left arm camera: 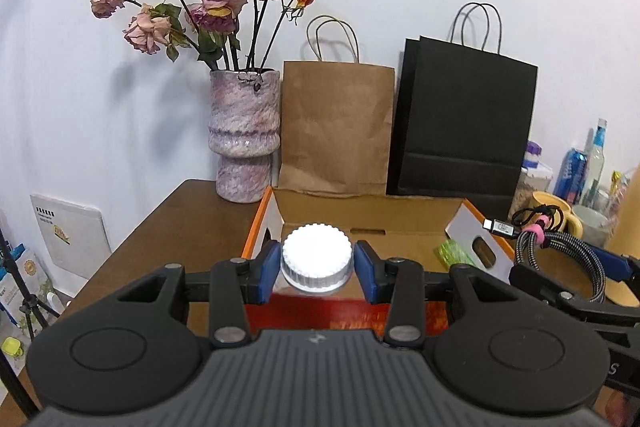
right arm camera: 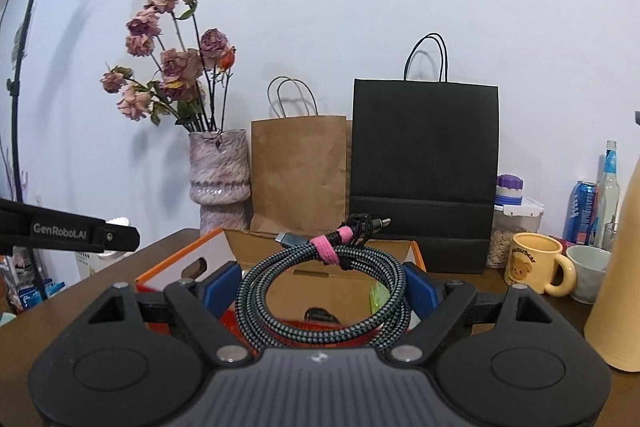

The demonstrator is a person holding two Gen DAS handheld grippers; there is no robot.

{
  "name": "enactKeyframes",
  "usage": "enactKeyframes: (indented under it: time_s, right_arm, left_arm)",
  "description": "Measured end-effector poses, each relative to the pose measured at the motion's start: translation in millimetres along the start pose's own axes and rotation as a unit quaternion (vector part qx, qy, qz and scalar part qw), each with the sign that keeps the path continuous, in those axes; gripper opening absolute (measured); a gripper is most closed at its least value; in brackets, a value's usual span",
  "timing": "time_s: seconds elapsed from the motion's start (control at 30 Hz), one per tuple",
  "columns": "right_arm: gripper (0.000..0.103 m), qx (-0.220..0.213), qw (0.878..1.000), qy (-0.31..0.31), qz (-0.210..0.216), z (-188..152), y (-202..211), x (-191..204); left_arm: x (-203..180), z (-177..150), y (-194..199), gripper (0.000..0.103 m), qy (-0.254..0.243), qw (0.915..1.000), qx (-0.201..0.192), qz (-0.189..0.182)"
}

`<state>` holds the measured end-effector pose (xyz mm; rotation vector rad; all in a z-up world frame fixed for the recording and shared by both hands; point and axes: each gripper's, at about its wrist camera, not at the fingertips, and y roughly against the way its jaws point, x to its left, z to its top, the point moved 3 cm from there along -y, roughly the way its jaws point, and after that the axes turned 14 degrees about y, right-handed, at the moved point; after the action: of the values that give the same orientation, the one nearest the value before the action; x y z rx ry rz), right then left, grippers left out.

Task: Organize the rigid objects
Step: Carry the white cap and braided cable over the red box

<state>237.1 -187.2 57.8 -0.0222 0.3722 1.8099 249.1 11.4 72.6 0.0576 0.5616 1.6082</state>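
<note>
1. Jaws of the left gripper [left arm camera: 317,269] pinch a white ribbed cap [left arm camera: 316,254] from both sides; the container under the cap is hidden by the gripper body, only a red blur shows below.
2. Jaws of the right gripper [right arm camera: 320,291] stand wide, their blue pads against the outer turns of a coiled braided cable [right arm camera: 320,291] bound with a pink strap [right arm camera: 326,247]; the coil is held clear of the desk [left arm camera: 160,239].
3. Landmark: open cardboard box [left arm camera: 372,215] with orange edges. Both held items hang at its near side, above the rim.
4. Behind the box: marbled vase [left arm camera: 244,131] of dried roses at its left rear corner, brown paper bag [left arm camera: 336,127] and black paper bag [left arm camera: 464,123] against the wall.
5. Right of the box: yellow mug [right arm camera: 534,263], white cup [right arm camera: 588,271], jar, can, bottle, crowded together. A tan object [right arm camera: 620,287] is cut off by the frame.
6. Left of the box: bare desk up to its edge.
7. Box interior is mostly hidden; a green item [left arm camera: 454,253] shows at its right.
</note>
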Motion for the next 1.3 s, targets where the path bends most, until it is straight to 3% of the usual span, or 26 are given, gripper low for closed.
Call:
enactKeyframes:
  time_s: [0.5, 1.3]
  right_arm:
    - [0.085, 0.001, 0.999, -0.035, -0.018, 7.0, -70.2, -24.5]
    - [0.085, 0.051, 0.999, -0.011, -0.009, -10.7, -161.9, -34.2]
  left_arm:
    - [2.2, 21.0, -66.7, 0.041, 0.03, 0.9992, 0.005, 0.027]
    - [8.8, 10.8, -162.4, 0.041, 0.0, 0.9955, 0.048, 0.082]
